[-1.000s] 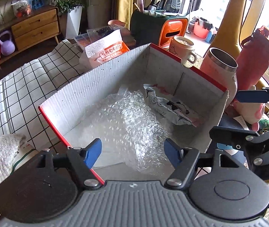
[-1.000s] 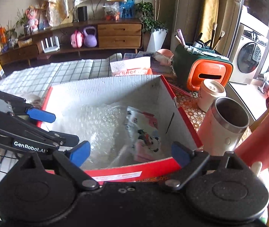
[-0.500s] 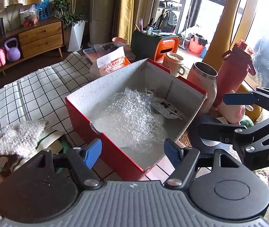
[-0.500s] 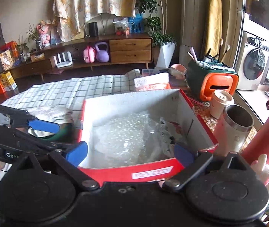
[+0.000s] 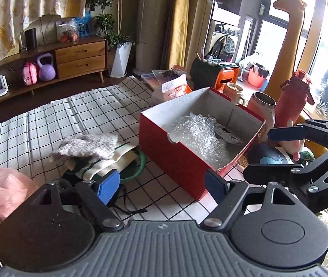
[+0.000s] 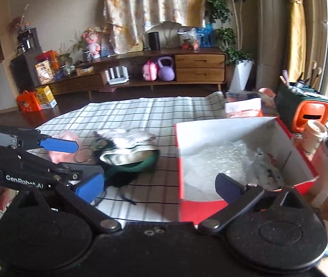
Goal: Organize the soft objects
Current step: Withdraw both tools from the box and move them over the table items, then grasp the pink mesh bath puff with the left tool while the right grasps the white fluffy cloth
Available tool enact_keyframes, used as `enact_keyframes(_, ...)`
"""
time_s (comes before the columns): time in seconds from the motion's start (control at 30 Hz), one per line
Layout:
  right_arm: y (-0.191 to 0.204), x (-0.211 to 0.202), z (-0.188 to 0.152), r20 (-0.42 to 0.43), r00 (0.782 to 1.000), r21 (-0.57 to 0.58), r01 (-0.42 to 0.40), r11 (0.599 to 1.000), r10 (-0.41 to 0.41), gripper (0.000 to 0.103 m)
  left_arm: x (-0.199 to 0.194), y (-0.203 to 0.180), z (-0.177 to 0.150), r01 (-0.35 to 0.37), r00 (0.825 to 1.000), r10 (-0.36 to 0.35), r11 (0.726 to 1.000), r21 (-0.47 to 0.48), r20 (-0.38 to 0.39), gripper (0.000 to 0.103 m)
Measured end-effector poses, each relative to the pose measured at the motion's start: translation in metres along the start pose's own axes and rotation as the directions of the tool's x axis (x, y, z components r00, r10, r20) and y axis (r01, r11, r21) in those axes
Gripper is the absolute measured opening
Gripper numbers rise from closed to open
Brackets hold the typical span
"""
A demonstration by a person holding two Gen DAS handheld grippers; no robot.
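Opening, both empty: left gripper, right gripper. One red cardboard box holds one crumpled bubble-wrap sheet; one knitted grey cloth beside.

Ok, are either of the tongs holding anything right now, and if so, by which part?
Nothing is held. The left tongs and right tongs are both opening with nothing between their pads, and the bubble wrap lies loose in the red box.

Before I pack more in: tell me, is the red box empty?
No, the red box already holds crumpled bubble wrap and a printed packet beside it.
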State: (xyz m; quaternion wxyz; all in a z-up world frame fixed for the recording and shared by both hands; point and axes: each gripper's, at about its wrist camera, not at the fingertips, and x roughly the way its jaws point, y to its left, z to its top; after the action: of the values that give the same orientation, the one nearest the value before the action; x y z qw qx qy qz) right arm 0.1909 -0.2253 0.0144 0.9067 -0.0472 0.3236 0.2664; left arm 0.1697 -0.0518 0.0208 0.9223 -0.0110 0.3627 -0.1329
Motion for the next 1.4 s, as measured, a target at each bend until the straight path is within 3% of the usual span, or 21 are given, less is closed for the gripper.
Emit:
enact_keyframes(0.3,0.044,0.019,-0.005,-0.008,0.998,-0.022,-0.062,0.998,0.062,0.103,-0.049,0.063,-0.033,-0.063,0.997,0.067,0.994,-0.090,0.036,0.086)
enact_keyframes(0.43,0.060,0.031,-0.007,-0.021,0.998,-0.053,-0.062,0.997,0.061,0.103,-0.064,0.095,-0.048,-0.070,0.996,0.076,0.987,-0.141,0.039,0.101)
enact_keyframes(0.6,0.070,0.049,-0.003,-0.037,0.997,-0.076,-0.068,0.995,0.066,0.103,-0.072,0.126,-0.062,-0.077,0.995,0.088,0.981,-0.177,0.053,0.103)
enact_keyframes(0.83,0.076,0.086,0.016,-0.056,0.997,-0.099,-0.052,0.994,0.046,0.103,-0.065,0.160,-0.076,-0.159,0.980,0.180,0.965,-0.208,0.086,0.103)
enact_keyframes(0.93,0.074,0.106,0.028,-0.068,0.997,-0.095,-0.046,0.994,0.040,0.103,-0.058,0.177,-0.078,-0.158,0.978,0.185,0.957,-0.245,0.094,0.103)
enact_keyframes(1.03,0.074,0.128,0.039,-0.083,0.996,-0.099,-0.039,0.994,0.030,0.103,-0.047,0.193,-0.078,-0.156,0.981,0.180,0.949,-0.276,0.067,0.103)
enact_keyframes(1.4,0.090,0.210,0.075,-0.158,0.987,-0.137,-0.035,0.990,0.013,0.103,0.010,0.225,-0.082,-0.253,0.964,0.265,0.926,-0.281,0.005,0.103)
